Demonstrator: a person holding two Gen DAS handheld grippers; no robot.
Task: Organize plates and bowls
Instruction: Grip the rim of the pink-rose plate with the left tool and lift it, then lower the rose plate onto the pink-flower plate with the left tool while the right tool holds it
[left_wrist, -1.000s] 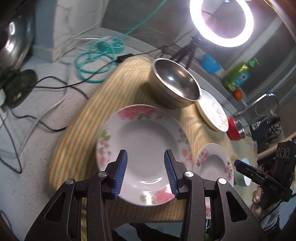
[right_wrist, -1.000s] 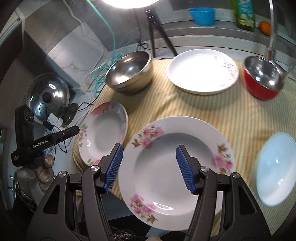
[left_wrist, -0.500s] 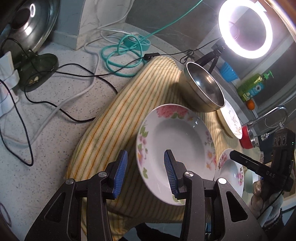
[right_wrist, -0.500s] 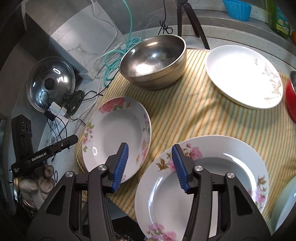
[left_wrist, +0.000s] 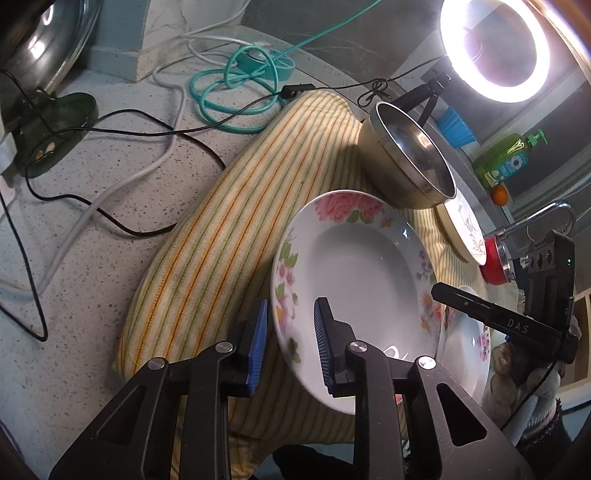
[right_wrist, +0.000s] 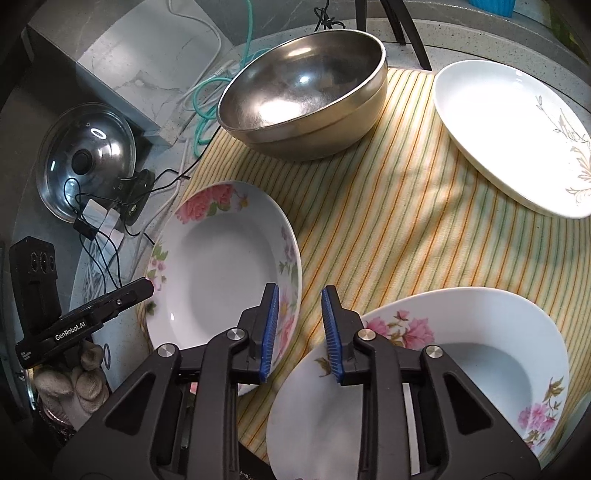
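A floral-rimmed deep plate (left_wrist: 354, 284) (right_wrist: 221, 266) lies on the striped cloth. My left gripper (left_wrist: 290, 345) is open, its jaws straddling the plate's left rim. My right gripper (right_wrist: 299, 328) is open, its jaws straddling the same plate's right rim. A second floral plate (right_wrist: 436, 376) (left_wrist: 469, 347) lies to the right of it. A steel bowl (right_wrist: 303, 92) (left_wrist: 410, 162) and a white plate with a gold sprig (right_wrist: 509, 129) (left_wrist: 461, 229) sit farther back.
The yellow striped cloth (right_wrist: 406, 221) covers the speckled counter (left_wrist: 92, 258). Cables (left_wrist: 221, 85), a pot lid (right_wrist: 85, 166), a ring light (left_wrist: 495, 48), a red bowl (left_wrist: 495, 266) and a soap bottle (left_wrist: 506, 158) surround it.
Both grippers have moved in on the left floral plate and narrowed. The left one now straddles its left rim, the right one its right rim.
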